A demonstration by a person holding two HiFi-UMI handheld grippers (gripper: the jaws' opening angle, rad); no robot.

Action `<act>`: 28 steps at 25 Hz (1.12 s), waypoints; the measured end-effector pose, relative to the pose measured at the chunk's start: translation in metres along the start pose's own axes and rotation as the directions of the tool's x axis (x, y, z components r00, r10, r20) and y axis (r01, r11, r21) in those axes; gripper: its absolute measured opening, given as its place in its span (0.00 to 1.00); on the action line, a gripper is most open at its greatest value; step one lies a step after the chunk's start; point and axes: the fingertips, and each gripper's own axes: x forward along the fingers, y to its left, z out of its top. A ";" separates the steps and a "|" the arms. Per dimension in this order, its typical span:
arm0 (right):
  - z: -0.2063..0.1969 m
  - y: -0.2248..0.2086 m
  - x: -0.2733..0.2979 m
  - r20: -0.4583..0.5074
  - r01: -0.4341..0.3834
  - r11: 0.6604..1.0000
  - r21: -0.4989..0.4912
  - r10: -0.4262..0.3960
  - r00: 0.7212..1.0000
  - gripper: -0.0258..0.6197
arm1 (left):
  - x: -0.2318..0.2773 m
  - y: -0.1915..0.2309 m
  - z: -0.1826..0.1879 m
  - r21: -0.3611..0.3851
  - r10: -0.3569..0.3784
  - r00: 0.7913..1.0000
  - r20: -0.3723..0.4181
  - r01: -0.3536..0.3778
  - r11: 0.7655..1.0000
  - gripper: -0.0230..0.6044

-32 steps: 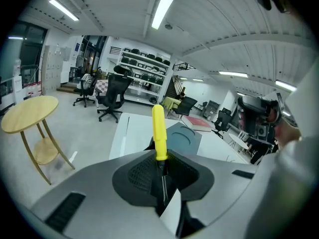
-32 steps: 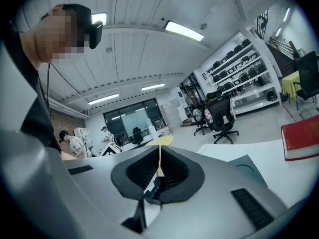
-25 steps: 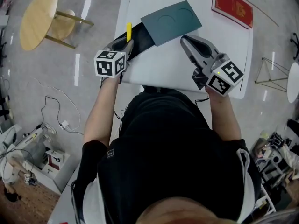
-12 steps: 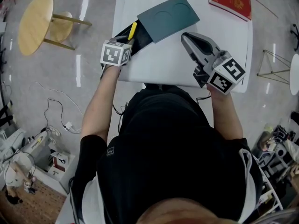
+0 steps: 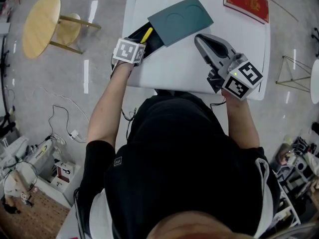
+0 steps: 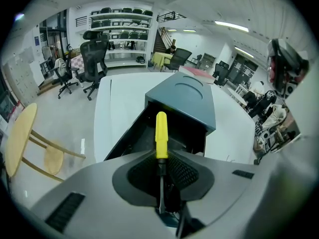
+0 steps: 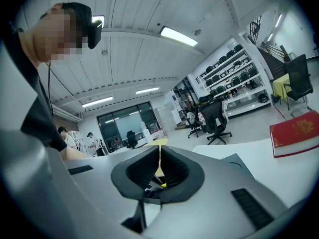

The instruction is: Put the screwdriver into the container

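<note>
- Grey polished floor [image 5: 60, 98] surrounds a white table [image 5: 174, 68]; a round wooden side table [image 5: 41, 24] stands on the floor, well apart to the left.
- Container [image 5: 155, 40]: a long black box near the table's left edge, with the near end of its interior uncovered.
- Teal lid [image 5: 180, 20]: bears two circular impressions, is skewed, and covers only the container's far end.
- Red book [image 5: 246, 3]: lies flat at the far right of the table, well apart from the container.
- Left gripper [image 6: 161, 159]: clenched on the screwdriver [image 6: 161, 136], the pads pressing the metal shaft just behind the handle.
- Screwdriver: the yellow handle projects forward from the jaws and points over the uncovered black interior, in front of the lid's edge. Whether it touches the box cannot be told.
- Right gripper [image 7: 159, 156]: jaws drawn together with only a thin slit between the pads and nothing between them. It is held over the table's right half, beside the lid and apart from it.
</note>
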 end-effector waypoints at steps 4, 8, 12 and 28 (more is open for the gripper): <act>-0.001 0.000 0.000 0.003 -0.010 1.000 0.002 0.010 1.000 0.09 | 0.008 0.002 -0.008 0.025 0.022 0.998 -0.051 -0.021 0.999 0.16; 0.000 -0.001 -0.001 0.004 -0.017 1.000 0.004 0.017 1.000 0.09 | 0.012 0.000 -0.007 0.071 0.041 0.997 -0.064 -0.036 0.997 0.16; 0.002 -0.001 -0.003 0.006 -0.021 1.000 0.000 0.021 1.000 0.09 | 0.010 0.000 -0.004 0.079 0.050 0.998 -0.047 -0.046 0.996 0.18; 0.014 0.010 -0.008 0.004 -0.101 0.994 -0.038 0.101 0.995 0.09 | -0.070 -0.009 0.025 -0.024 0.141 0.955 0.261 -0.140 0.990 0.24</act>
